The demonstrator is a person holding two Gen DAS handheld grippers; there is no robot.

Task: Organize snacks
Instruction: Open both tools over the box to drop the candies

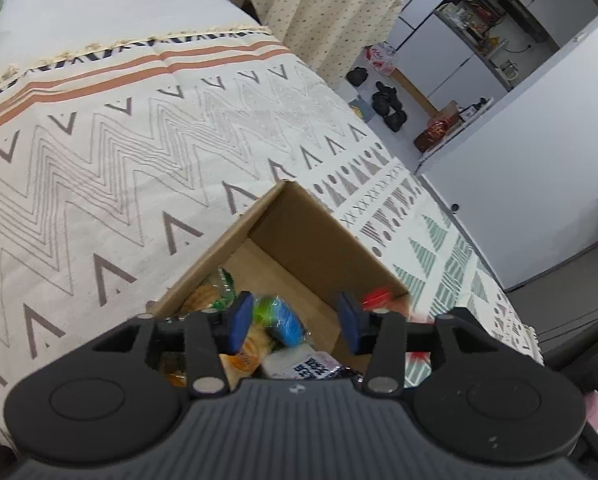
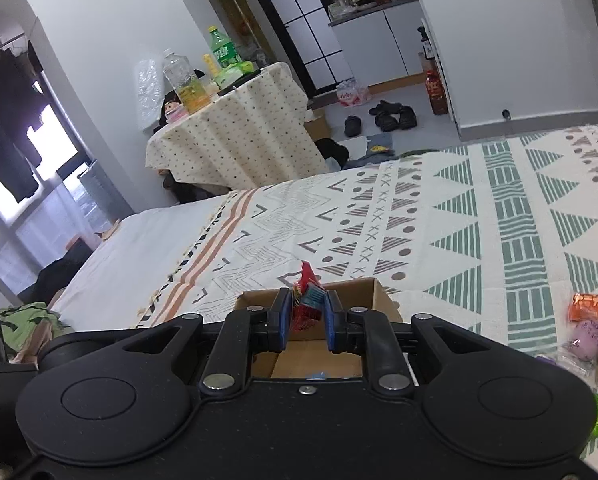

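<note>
Both grippers hang over the cardboard box on the bed.

Left gripper tilts down into the box with its blue pads spread wide and nothing between them; below lie biscuit packs, a blue-and-green packet and a white pack. Right gripper sits level above the box rim, pads closed on a small red snack packet. More loose snacks rest on the patterned bedspread to the right. Beyond the bed stand a cloth-draped table with bottles, shoes on the floor and white cabinets.
</note>
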